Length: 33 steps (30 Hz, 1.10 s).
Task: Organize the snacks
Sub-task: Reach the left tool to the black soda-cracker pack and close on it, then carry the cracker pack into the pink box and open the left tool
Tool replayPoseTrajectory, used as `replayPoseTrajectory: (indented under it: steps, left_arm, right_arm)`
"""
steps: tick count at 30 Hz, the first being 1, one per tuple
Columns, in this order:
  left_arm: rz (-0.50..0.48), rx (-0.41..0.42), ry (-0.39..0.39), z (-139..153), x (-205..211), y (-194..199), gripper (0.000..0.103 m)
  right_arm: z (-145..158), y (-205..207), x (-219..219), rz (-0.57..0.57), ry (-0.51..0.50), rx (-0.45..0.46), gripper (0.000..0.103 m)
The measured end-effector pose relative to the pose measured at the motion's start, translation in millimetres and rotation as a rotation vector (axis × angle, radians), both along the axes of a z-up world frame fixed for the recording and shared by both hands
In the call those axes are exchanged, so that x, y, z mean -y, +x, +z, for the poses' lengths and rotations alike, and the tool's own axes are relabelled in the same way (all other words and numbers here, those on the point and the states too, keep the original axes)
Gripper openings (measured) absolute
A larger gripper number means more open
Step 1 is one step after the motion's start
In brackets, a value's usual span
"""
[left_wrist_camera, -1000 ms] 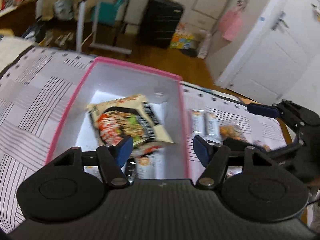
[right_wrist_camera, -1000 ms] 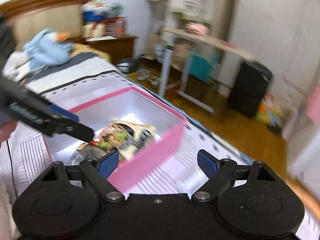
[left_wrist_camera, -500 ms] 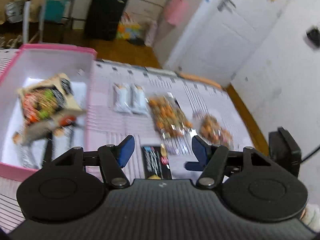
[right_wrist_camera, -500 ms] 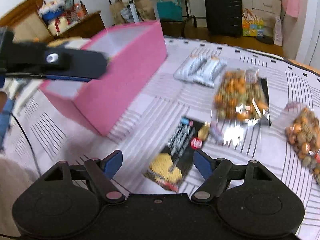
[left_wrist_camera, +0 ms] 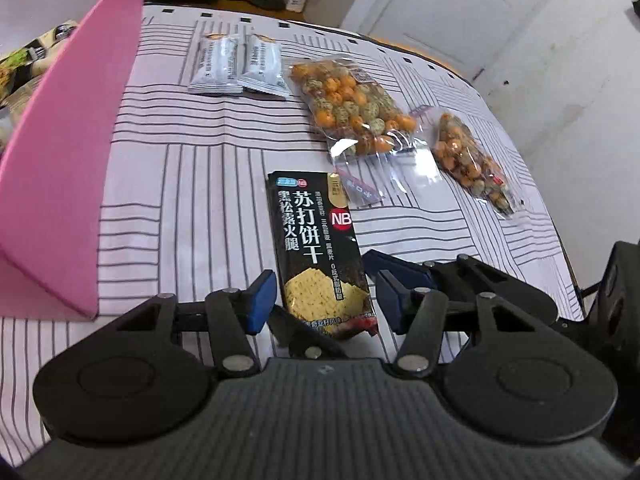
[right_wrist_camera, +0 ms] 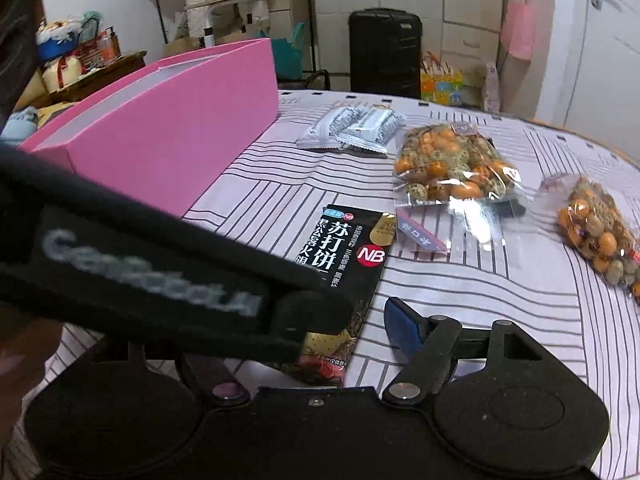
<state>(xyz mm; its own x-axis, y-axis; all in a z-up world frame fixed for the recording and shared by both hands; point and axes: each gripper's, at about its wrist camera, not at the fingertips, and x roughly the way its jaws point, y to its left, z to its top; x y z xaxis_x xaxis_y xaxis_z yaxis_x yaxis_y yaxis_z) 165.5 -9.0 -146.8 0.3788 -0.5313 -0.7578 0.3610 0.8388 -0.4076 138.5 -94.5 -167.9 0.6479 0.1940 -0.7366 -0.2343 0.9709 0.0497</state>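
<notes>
A black cracker pack lies on the striped cloth, its near end between the open fingers of my left gripper. My right gripper is open just behind the same pack; its left finger is hidden by the left gripper's body. Its blue fingertips show at the pack's right side in the left wrist view. The pink box stands to the left with a noodle packet inside. Two silver bars, a large nut bag and a small nut bag lie beyond.
The striped cloth covers the surface. The pink box wall rises close on the left. A black suitcase and white doors stand past the far edge.
Both grippers have swung right from above the pink box and come down low over the cloth, closing in on the black cracker pack. The noodle packet stays in the box.
</notes>
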Motion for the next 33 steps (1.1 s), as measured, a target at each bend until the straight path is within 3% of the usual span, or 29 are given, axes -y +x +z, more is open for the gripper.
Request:
replayPoseTrajectory:
  steps: [3,10,23,33]
  left_arm:
    - [-0.015,-0.013,-0.014,-4.7,3.1,1.5,0.048]
    - [-0.058,-0.005,0.042,6.4,12.5,-5.9,0.048]
    - [-0.105,-0.125,0.037,56.6,-4.2,-17.7,0.050]
    - [-0.066,-0.031,-0.001,112.8,-28.3,-39.2,0.052]
  right_arm:
    - [-2.2,-0.3,-2.9,0.014,-0.025,0.014,0.070]
    - [5.3,-0.7,-2.3,0.049,-0.017,-0.032,0.066]
    - [66.1,-6.5,-13.0,0.155,-0.054,-0.116,0.066]
    - [110.4,-12.0,-20.6,0.211,-0.036,-0.024,0.066]
